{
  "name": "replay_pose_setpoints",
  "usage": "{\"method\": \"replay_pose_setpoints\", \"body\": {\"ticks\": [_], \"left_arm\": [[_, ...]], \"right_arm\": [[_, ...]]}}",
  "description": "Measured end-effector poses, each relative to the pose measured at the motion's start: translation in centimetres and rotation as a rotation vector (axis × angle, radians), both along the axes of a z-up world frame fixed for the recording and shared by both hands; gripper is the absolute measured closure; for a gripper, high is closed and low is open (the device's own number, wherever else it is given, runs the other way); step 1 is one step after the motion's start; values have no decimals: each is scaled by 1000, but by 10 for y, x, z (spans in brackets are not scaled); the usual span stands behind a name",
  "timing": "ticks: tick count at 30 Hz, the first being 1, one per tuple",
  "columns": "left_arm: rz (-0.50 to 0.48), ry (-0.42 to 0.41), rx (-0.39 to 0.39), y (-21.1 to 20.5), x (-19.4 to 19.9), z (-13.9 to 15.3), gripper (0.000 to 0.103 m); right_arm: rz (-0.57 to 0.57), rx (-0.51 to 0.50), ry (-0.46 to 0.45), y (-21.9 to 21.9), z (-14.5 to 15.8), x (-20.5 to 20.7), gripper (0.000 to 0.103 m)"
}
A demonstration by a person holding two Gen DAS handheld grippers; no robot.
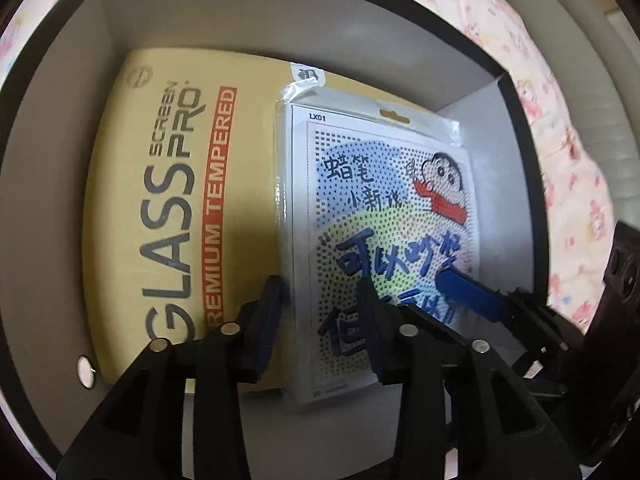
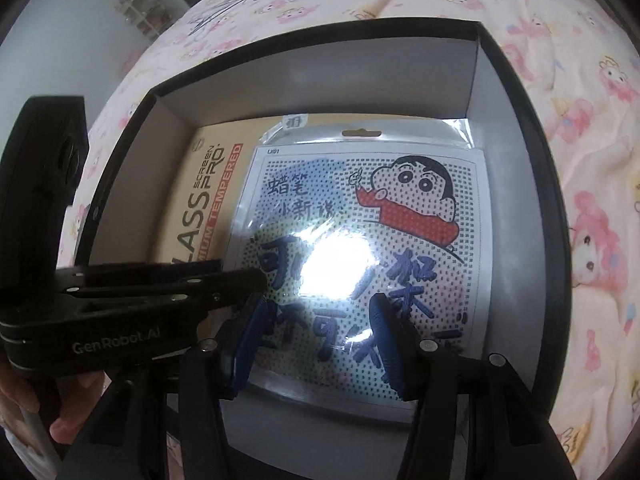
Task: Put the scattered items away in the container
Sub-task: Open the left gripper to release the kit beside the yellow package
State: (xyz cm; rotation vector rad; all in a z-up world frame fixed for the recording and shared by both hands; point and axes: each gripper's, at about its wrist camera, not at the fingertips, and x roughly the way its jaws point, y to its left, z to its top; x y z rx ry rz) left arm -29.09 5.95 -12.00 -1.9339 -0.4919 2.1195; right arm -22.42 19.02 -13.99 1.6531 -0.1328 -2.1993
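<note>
Two flat packets already lie inside the box (image 2: pixel 516 128), a black-rimmed, grey-lined container sitting on a pink cartoon-print bedsheet (image 2: pixel 592 184). The tan screen-protector pack (image 1: pixel 160 208), printed "GLASS SCREEN PRO", rests on the box floor toward its left wall. The cartoon bead-art packet (image 2: pixel 384 240) in clear plastic lies partly on top of it, reaching toward the box's right wall.

Both tongs hang over the near edge of the box. The left gripper (image 1: pixel 320 312) has its jaws spread apart with nothing between them, poised above the lower end of the bead-art packet. The right gripper (image 2: pixel 320 332) is likewise parted and empty, over the same end of the packet. Whether either tip touches the plastic, I cannot tell.

By my reckoning the tidying is well along — at least two items are stowed, and neither tool carries anything. What is left is hard to judge: the sheet around the box shows no loose item in either view, yet the near side of the bed is blocked by the tools themselves.

A bright glare washes out the middle of the packet in the right view — the lettering there is unreadable. The box's near wall is mostly hidden behind the grippers.
</note>
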Motion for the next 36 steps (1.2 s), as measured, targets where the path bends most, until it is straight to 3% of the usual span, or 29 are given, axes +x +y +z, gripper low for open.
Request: {"method": "replay_pose_setpoints", "body": {"ticks": [2,6,9,13,15,17,21,23,25,29,32,36], "left_arm": [[24,17,7,-6,1,5,70],[62,103,-121,-16,-4,22,75],[64,112,-134,-21,-33,35,75],[47,99,-226,-25,-92,34,75],[46,99,-249,-53,-86,23,75],[53,114,-261,-33,-71,11,75],[71,131,-312,-49,-51,0,75],[114,55,-357,-68,-50,-7,75],[192,-11,-295,-84,-43,-10,76],[128,-55,-295,-85,-32,-7,76],[78,-38,-316,-84,-27,-1,76],[79,45,-324,-89,-26,14,79]], "right_arm": [[-11,4,33,0,6,3,53],[-6,2,24,-1,3,6,53],[-1,24,22,-4,2,7,53],[10,-11,29,-11,22,-13,53],[21,-6,34,-17,31,-33,53],[16,51,38,-23,29,-56,53],[3,125,49,-30,15,-88,53],[24,157,42,-34,5,-103,53],[41,167,29,-32,1,-115,53],[85,152,17,-35,-4,-133,53],[118,157,10,-44,-7,-140,53],[113,166,-51,-49,-22,-150,52]]}}
